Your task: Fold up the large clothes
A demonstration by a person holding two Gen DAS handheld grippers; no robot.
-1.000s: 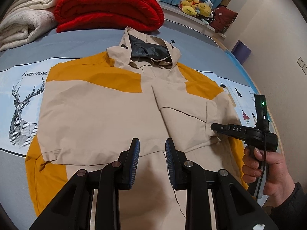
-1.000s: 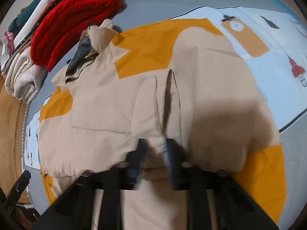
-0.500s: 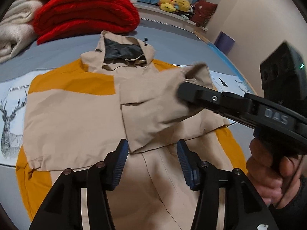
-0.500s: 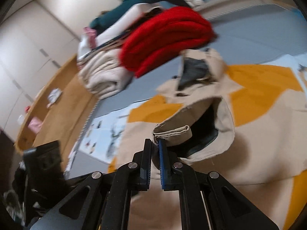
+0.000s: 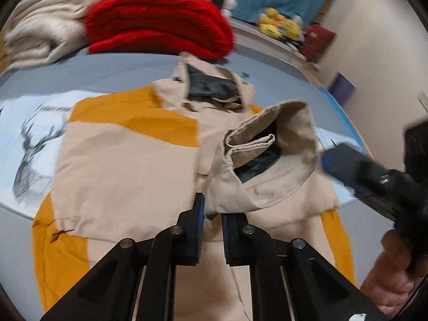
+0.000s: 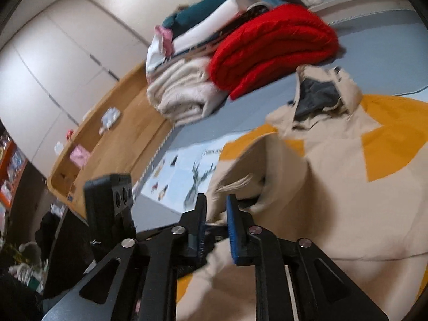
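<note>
Beige/orange jacket (image 5: 128,165) on bed (image 5: 115,69): L hand-held gripper (image 5: 212,214) closing on sleeve (image 5: 270,160), R hand-held gripper (image 6: 216,214) opening, cuff between pads.

Beige and orange jacket (image 5: 128,165), red blanket (image 5: 160,24), deer-print sheet (image 5: 29,139)

Red blanket (image 5: 157,24), cream blanket (image 6: 182,93), perhaps plush toys (image 5: 278,24).

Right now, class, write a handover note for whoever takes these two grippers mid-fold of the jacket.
Left gripper: jaws closing on the lower fold of the sleeve.
Right gripper: jaws opening, the cuff between them.
Jacket lies spread on the bed; that sleeve is raised over the chest.
Done: sleeve brought inward.
Left: lay it flat, fold the other sleeve, then the body.
</note>
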